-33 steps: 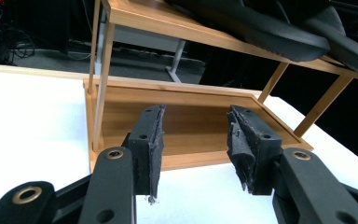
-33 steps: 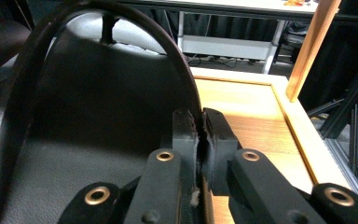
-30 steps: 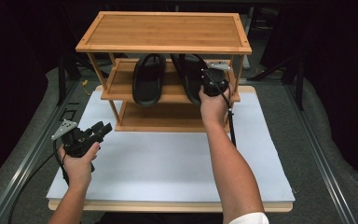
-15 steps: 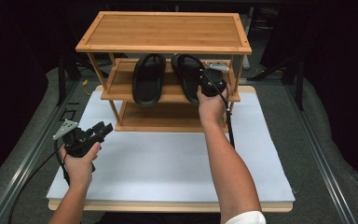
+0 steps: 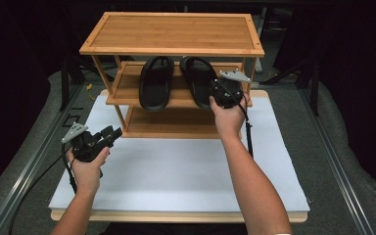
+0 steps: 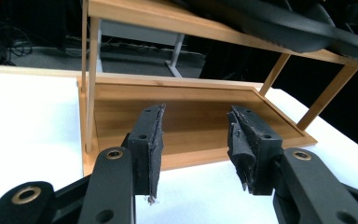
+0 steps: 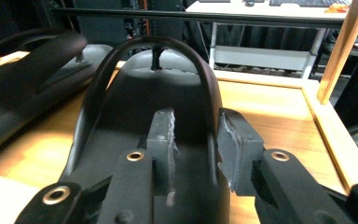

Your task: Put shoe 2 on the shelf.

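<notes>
Scanning left to right from the three-tier bamboo shoe rack (image 5: 171, 32): the left gripper (image 5: 108, 135) is held low at the rack's front-left, jaws spread, nothing between. On the rack's middle shelf, the left black rubber sandal (image 5: 155, 83) lies untouched. The right black rubber sandal (image 5: 198, 81) lies lengthwise front-to-back; its strap sits between the right gripper's (image 5: 217, 88) jaws, just opened, pads apparently off it. The right hand is nearer.

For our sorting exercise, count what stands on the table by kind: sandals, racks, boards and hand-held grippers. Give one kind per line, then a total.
Black rubber flip-flop sandals: 2
Three-tier bamboo shoe rack: 1
White flat board: 1
Black two-jaw grippers, left and right: 2
Total: 6
</notes>
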